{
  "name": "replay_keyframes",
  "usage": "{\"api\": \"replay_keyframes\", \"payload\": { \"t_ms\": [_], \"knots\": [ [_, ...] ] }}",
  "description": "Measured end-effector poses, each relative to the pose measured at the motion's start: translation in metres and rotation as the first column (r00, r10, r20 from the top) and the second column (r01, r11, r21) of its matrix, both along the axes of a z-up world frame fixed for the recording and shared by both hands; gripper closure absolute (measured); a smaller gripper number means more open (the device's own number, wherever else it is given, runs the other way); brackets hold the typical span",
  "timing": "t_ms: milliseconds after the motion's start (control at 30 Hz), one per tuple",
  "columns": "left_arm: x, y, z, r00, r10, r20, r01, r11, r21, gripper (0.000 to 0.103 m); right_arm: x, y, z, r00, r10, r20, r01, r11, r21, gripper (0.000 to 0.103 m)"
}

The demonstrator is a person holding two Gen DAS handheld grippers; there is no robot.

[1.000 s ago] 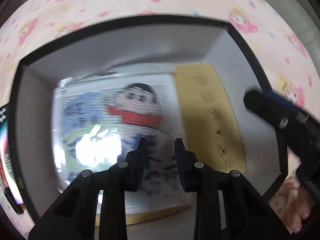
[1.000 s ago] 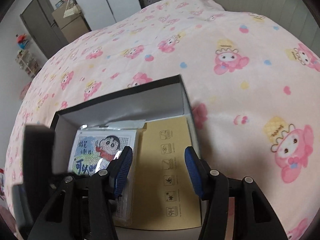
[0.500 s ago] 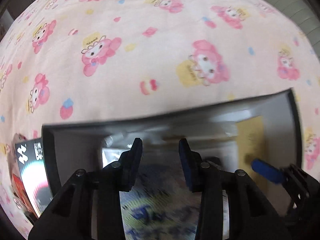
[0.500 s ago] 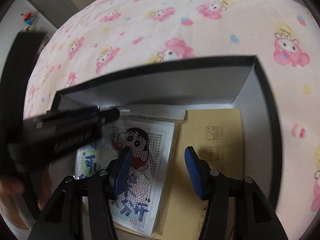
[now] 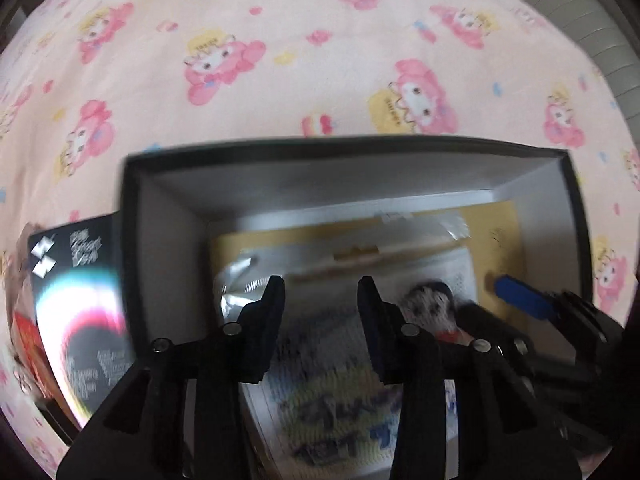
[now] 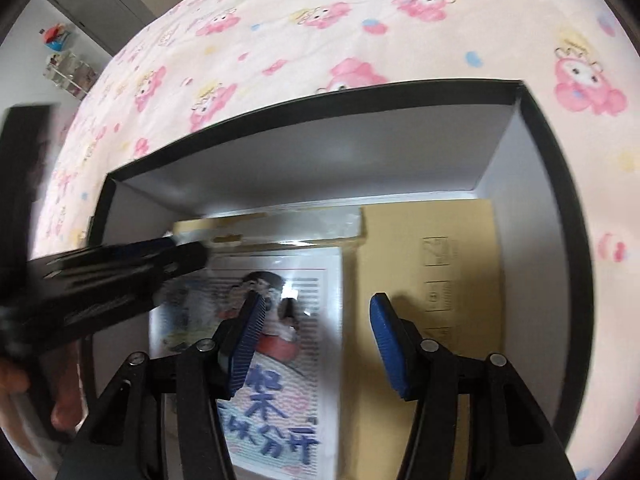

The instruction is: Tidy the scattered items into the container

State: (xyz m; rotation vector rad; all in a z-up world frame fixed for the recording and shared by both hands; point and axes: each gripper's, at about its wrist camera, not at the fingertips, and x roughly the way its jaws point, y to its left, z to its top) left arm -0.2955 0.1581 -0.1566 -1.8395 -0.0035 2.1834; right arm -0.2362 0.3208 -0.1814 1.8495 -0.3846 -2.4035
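Left wrist view: my left gripper (image 5: 320, 296) hangs over the black box (image 5: 132, 240), jaws narrowly apart, nothing between them; the cartoon packet (image 5: 344, 408) lies inside; a dark printed carton (image 5: 76, 320) waits outside the left wall; I should approach that next, clearing the rim.

Right wrist view: my right gripper (image 6: 316, 340) stands wide and empty above the packet (image 6: 280, 360) and tan envelope (image 6: 432, 280); I should withdraw it without snagging either.
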Motion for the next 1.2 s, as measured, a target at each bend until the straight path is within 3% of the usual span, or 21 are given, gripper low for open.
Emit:
{"api": "replay_keyframes", "payload": {
  "t_ms": [100, 133, 267, 333, 467, 600, 800, 933, 1000, 1100, 1200],
  "knots": [
    [0.025, -0.011, 0.016, 0.999, -0.004, -0.041, 0.006, 0.999, 0.049, 0.062, 0.004, -0.011, -0.006, 0.996, 0.077, 0.042, -0.074, 0.995, -0.073, 0.052],
    [0.029, -0.017, 0.018, 0.999, 0.0, -0.042, 0.003, 0.998, 0.065, 0.061, 0.009, -0.019, -0.007, 0.993, 0.105, 0.047, -0.102, 0.993, -0.063, 0.045],
    [0.05, -0.02, 0.02, 0.998, 0.03, -0.047, -0.027, 0.997, 0.075, 0.054, 0.02, -0.048, 0.001, 0.984, 0.177, 0.009, -0.177, 0.984, 0.011, 0.045],
    [0.062, -0.016, 0.015, 0.999, 0.033, -0.037, -0.03, 0.995, 0.097, 0.052, 0.027, -0.044, 0.009, 0.99, 0.143, -0.004, -0.143, 0.99, 0.003, 0.045],
    [0.078, -0.017, 0.022, 0.999, 0.0, -0.041, 0.007, 0.984, 0.177, 0.048, 0.053, -0.027, 0.04, 0.985, 0.118, -0.127, -0.095, 0.98, 0.177, 0.045],
    [0.096, -0.003, 0.029, 0.997, -0.037, -0.065, 0.049, 0.978, 0.2, 0.05, 0.072, 0.012, 0.063, 0.972, -0.005, -0.236, 0.077, 0.952, 0.295, 0.045],
    [0.116, 0.061, 0.009, 0.987, -0.148, -0.058, 0.156, 0.969, 0.189, 0.05, 0.084, 0.046, 0.09, 0.931, -0.171, -0.322, 0.224, 0.965, 0.135, 0.045],
    [0.13, 0.101, -0.003, 0.971, -0.232, -0.051, 0.238, 0.94, 0.243, 0.05, 0.105, 0.074, 0.097, 0.889, -0.275, -0.367, 0.324, 0.942, 0.08, 0.045],
    [0.128, 0.114, -0.01, 0.968, -0.25, -0.017, 0.245, 0.934, 0.261, 0.051, 0.106, 0.08, 0.094, 0.89, -0.29, -0.351, 0.329, 0.943, 0.054, 0.045],
    [0.118, 0.12, -0.025, 0.974, -0.215, 0.074, 0.198, 0.962, 0.188, 0.048, 0.097, 0.083, 0.088, 0.905, -0.279, -0.322, 0.307, 0.951, 0.04, 0.045],
    [0.114, 0.111, -0.029, 0.975, -0.181, 0.129, 0.152, 0.966, 0.211, 0.053, 0.091, 0.077, 0.086, 0.916, -0.25, -0.315, 0.279, 0.959, 0.051, 0.045]
  ]
}}
